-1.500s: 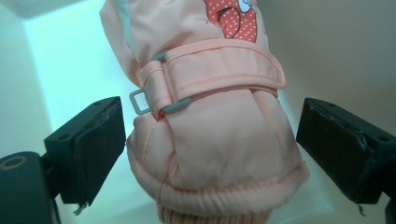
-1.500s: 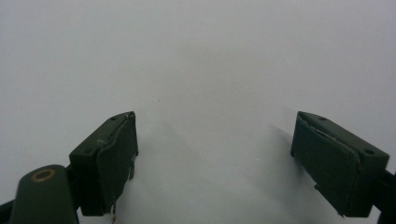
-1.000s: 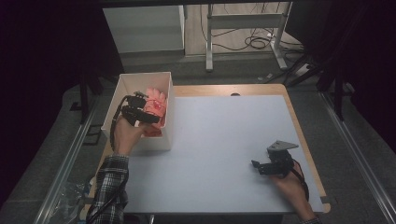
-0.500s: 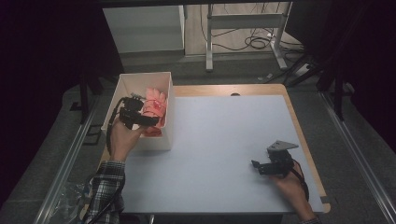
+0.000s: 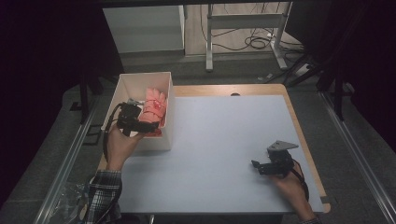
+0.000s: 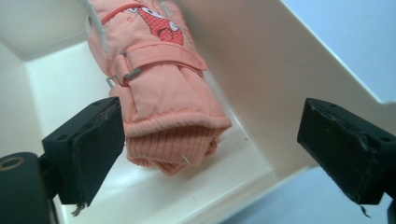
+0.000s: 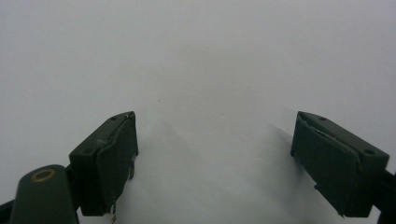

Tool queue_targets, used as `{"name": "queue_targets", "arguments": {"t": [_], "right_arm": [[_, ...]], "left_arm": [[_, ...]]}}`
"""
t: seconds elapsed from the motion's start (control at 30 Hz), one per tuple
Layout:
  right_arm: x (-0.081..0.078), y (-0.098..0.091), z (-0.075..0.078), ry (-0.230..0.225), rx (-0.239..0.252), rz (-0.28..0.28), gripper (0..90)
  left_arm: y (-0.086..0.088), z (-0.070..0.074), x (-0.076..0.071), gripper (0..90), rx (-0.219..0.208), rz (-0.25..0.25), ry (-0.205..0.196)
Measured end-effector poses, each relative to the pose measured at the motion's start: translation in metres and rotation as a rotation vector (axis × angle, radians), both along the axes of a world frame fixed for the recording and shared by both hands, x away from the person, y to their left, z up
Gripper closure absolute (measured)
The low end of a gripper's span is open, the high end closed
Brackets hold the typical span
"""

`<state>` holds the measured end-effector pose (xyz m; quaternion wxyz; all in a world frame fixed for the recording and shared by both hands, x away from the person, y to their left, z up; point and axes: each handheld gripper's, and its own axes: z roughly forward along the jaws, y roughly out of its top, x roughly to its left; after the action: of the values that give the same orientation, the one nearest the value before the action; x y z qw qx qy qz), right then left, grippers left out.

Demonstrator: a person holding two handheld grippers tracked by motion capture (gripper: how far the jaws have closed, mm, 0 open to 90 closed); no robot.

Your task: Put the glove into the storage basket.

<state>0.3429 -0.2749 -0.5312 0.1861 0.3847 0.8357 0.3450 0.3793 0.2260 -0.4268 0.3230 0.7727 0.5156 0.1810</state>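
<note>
Both your grippers gape wide: left gripper astride the peach padded glove inside the white rectangular box; right gripper empty.

Count: one white box at the table's left edge. One peach-pink padded glove inside it. One table, pale blue top. Two handheld grippers: left gripper, right gripper.

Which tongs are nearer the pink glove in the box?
Left. The left tongs are open at the box, jaws either side of the pink glove cuff. The right tongs are open, far across the table.
</note>
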Motion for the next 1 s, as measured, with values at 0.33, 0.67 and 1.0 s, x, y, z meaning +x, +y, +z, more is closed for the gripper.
{"name": "queue_targets", "arguments": {"t": [0.33,0.67,1.0], "right_arm": [[0.0,0.0,0.0,0.001,0.0,-0.001,15.0],[0.0,0.0,0.0,0.0,0.0,-0.001,15.0],[0.0,0.0,0.0,-0.001,-0.001,0.0,15.0]], "left_arm": [[0.0,-0.001,-0.018,7.5,-0.022,-0.031,-0.025],[-0.006,-0.004,-0.037,7.1,-0.031,-0.067,-0.052],[-0.015,-0.005,-0.053,6.8,-0.049,-0.108,-0.073]]}}
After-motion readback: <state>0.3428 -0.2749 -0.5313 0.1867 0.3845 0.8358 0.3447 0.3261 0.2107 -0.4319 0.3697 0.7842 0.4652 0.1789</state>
